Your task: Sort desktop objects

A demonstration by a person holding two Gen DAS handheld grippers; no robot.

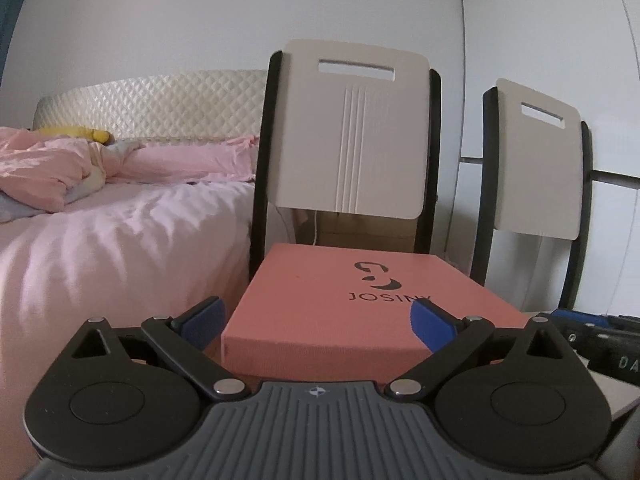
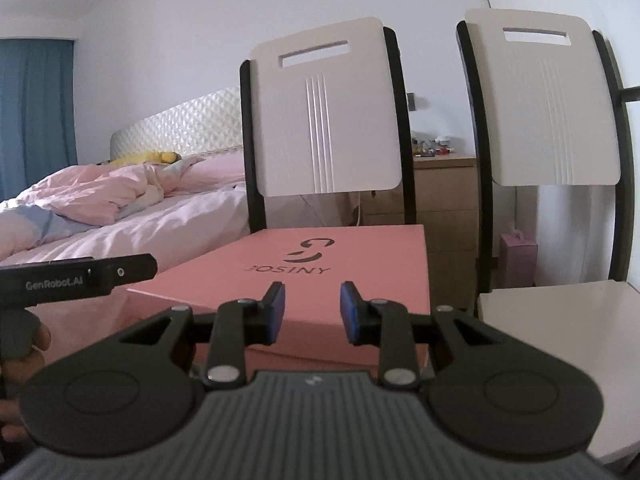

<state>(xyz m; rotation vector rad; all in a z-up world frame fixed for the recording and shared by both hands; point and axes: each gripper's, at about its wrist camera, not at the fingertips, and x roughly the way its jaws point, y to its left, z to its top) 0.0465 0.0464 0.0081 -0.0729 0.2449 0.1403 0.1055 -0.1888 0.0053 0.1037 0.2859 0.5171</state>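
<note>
A pink shoebox (image 1: 340,308) marked JOSINY lies closed on the seat of a white chair (image 1: 348,128). My left gripper (image 1: 316,324) is open wide, level with the box's near edge, one blue pad on each side of it, holding nothing. In the right wrist view the same box (image 2: 320,276) lies straight ahead. My right gripper (image 2: 312,312) is partly open and empty, just in front of the box's near edge. The left gripper's body (image 2: 76,280) shows at the left of that view.
A second white chair (image 2: 552,100) stands to the right, with its white seat (image 2: 568,312). A bed with pink bedding (image 1: 100,208) lies to the left. A wooden drawer unit (image 2: 440,192) with small items stands behind the chairs. A dark object (image 1: 600,336) lies at the right.
</note>
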